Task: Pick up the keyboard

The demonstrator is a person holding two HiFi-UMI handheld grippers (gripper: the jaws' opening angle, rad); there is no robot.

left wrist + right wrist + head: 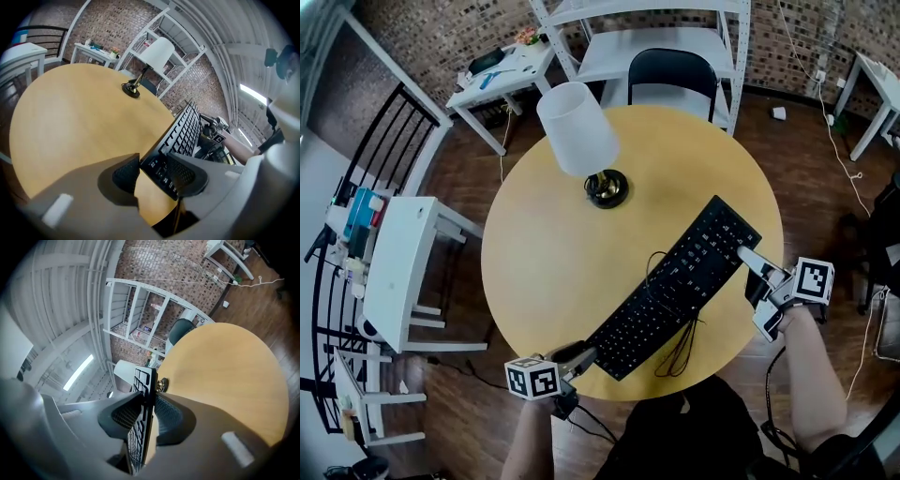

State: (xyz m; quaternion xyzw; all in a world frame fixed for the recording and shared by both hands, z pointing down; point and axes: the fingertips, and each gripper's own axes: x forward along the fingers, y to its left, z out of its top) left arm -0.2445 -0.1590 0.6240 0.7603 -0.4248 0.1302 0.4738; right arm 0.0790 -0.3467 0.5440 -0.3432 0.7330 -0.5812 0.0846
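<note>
The long black keyboard (675,286) lies slantwise over the near right part of the round wooden table (553,253), lifted off the top. My left gripper (586,356) holds its near-left end, pads pressed on both sides of that corner (154,168). My right gripper (748,255) is shut on the far-right end. In the right gripper view the keyboard (143,380) stands edge-on between the two pads. The keyboard (185,131) runs away toward the right gripper in the left gripper view. Its thin black cable (680,352) hangs in a loop beneath it.
A lamp with a white shade (578,139) and a dark round base (607,188) stands on the far part of the table. A black chair (672,80) and white shelving (675,37) are behind. A white side table (398,258) sits left.
</note>
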